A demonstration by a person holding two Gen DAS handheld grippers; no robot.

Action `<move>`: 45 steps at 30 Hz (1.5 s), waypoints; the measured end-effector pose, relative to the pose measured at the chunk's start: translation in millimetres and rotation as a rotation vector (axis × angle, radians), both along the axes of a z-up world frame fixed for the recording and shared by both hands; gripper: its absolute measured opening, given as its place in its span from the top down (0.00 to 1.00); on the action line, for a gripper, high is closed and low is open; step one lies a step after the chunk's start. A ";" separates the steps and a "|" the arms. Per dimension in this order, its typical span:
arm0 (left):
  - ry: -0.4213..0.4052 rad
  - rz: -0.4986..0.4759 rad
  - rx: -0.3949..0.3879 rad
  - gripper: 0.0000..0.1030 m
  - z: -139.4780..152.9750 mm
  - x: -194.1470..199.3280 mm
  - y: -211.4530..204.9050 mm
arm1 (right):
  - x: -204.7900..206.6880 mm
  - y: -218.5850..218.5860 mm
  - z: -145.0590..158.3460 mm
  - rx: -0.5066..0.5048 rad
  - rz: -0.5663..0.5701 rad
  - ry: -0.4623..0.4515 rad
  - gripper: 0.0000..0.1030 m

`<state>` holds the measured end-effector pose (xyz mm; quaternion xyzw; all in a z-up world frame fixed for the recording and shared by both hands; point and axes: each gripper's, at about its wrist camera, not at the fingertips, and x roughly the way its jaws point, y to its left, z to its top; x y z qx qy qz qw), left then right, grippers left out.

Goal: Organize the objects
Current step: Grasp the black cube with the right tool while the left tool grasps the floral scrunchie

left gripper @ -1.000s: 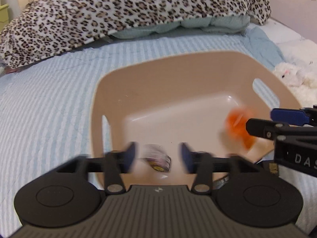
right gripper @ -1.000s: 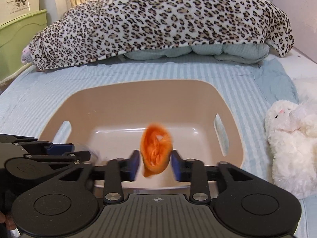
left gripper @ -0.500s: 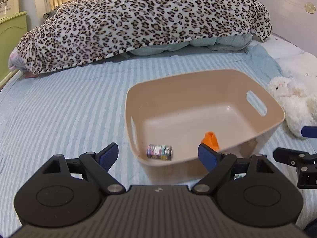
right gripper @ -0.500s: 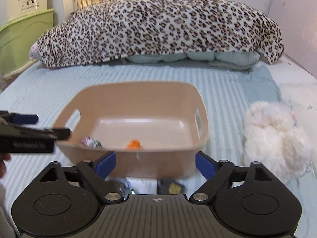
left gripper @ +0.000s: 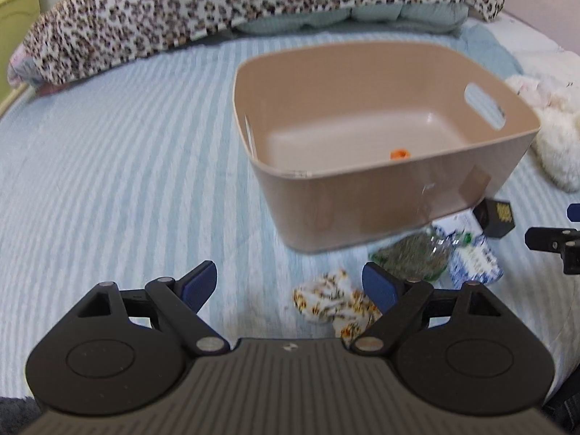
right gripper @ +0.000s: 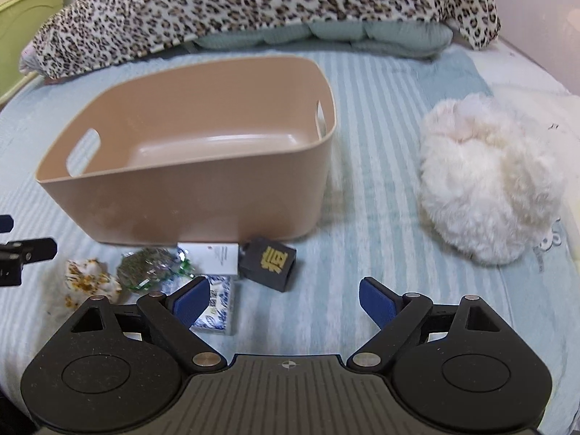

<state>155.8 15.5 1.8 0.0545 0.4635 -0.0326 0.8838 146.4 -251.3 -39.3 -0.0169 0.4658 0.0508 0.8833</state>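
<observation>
A tan plastic bin (left gripper: 362, 210) (right gripper: 203, 199) sits on the striped bed. An orange item (left gripper: 399, 153) lies inside it. In front of the bin lie a yellow-flowered cloth (left gripper: 333, 302) (right gripper: 88, 277), a green clear packet (left gripper: 413, 257) (right gripper: 150, 264), a blue-white packet (left gripper: 475, 262) (right gripper: 215, 311), a white card (right gripper: 215, 253) and a black cube with gold print (left gripper: 498, 217) (right gripper: 272, 264). My left gripper (left gripper: 288, 286) is open above the bed just left of the cloth. My right gripper (right gripper: 284, 299) is open, close in front of the black cube.
A white plush toy (right gripper: 489, 181) (left gripper: 554, 134) lies right of the bin. A leopard-print blanket (right gripper: 253, 3) over pale green pillows (right gripper: 362, 34) fills the back of the bed. A green cabinet (right gripper: 25, 29) stands at far left.
Both grippers let go of their items into the bin, opened wide and drew back toward me. The loose objects in front of the bin have come into view.
</observation>
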 end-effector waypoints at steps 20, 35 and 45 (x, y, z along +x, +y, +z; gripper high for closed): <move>0.146 -0.010 -0.088 0.15 -62.8 30.4 12.4 | 50.3 7.6 -55.6 -0.006 -0.079 0.036 0.12; 0.125 -0.090 -0.123 0.90 -60.5 19.2 2.0 | 49.8 7.1 -57.3 0.007 -0.075 0.041 0.54; 0.092 -0.080 -0.139 0.92 -37.9 -0.3 2.8 | 17.6 2.9 -27.4 0.036 -0.073 -0.023 0.54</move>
